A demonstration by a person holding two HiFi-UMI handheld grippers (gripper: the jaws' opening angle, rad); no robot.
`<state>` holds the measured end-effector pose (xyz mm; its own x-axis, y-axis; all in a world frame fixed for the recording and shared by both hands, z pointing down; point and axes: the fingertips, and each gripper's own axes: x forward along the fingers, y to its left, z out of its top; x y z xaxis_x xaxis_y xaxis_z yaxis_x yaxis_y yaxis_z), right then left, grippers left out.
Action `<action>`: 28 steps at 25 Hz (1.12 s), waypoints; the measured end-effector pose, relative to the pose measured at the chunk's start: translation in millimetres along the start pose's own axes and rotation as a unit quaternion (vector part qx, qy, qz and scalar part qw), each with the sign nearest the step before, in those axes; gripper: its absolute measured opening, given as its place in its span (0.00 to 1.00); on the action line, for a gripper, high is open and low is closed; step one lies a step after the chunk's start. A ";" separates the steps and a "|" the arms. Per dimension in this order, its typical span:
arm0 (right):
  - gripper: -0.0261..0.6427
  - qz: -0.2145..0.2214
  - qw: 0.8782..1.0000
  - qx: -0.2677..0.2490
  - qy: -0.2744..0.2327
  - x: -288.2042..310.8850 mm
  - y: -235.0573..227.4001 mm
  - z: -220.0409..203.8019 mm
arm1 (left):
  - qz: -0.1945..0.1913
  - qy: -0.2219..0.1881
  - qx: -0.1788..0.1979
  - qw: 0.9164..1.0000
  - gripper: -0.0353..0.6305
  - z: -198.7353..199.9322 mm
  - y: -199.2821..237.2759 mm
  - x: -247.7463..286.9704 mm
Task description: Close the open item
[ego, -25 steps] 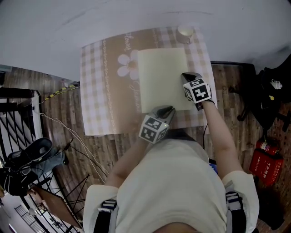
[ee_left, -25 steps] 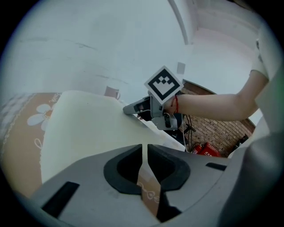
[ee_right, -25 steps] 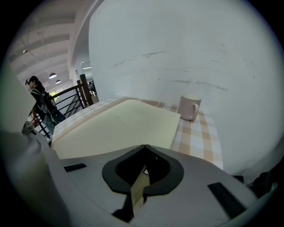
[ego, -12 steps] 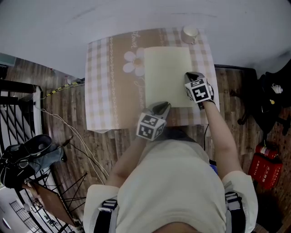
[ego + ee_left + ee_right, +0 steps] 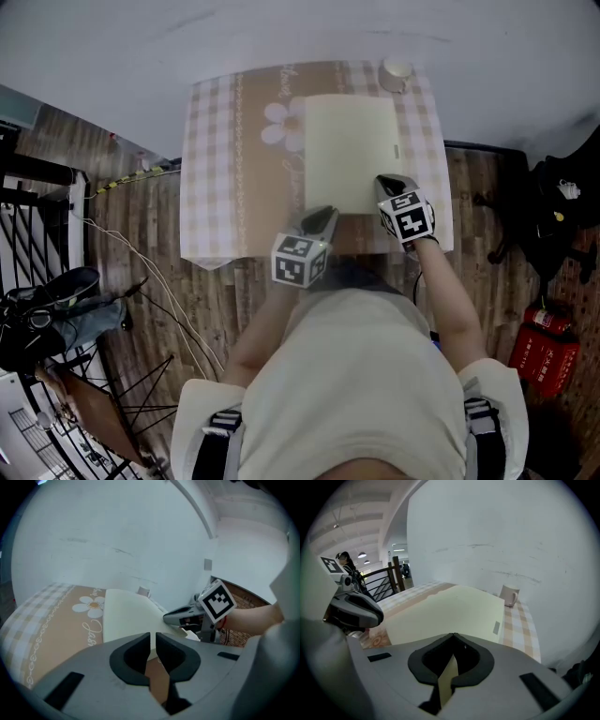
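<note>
A pale yellow flat folder-like item (image 5: pixel 352 155) lies flat on the checked tablecloth (image 5: pixel 216 169), with a small grey tab (image 5: pixel 396 150) near its right edge. My left gripper (image 5: pixel 319 223) hovers at the item's near left corner, over the table's front edge. Its jaws stand shut to a thin slit with nothing between them (image 5: pixel 153 634). My right gripper (image 5: pixel 388 184) sits at the item's near right corner, shut and empty (image 5: pixel 453 634). From the right gripper view the item (image 5: pixel 454 609) shows as a smooth closed surface.
A white mug (image 5: pixel 396 73) stands at the table's far right corner, close to the wall, and shows again (image 5: pixel 509 595) beyond the item. A black railing (image 5: pixel 28 234) is at the left. Dark bags and a red object (image 5: pixel 539 352) lie on the wood floor to the right.
Both grippers have drawn back toward the person: the right one from over the item's right side to its near corner, the left one off its near edge. The item lies unmoved.
</note>
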<state>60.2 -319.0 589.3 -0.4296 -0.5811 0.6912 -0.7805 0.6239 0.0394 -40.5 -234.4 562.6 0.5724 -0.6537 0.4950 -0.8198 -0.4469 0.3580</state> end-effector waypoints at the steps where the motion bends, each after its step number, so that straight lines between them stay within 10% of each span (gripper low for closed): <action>1: 0.04 0.005 1.000 0.003 -0.003 -4.2 7.2 -2.0 | 0.003 -0.004 -0.003 1.000 0.11 0.0 0.2 -3.7; 28: 0.04 0.098 0.985 0.029 -0.137 -96.1 110.4 45.3 | 0.072 -0.087 -0.025 0.993 0.10 15.9 11.0 -84.3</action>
<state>-5.3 -218.0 494.6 -0.6756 -0.5766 0.4595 -0.6911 0.7124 -0.1221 -98.0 -194.0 512.3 0.4349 -0.8061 0.4012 -0.8889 -0.3133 0.3341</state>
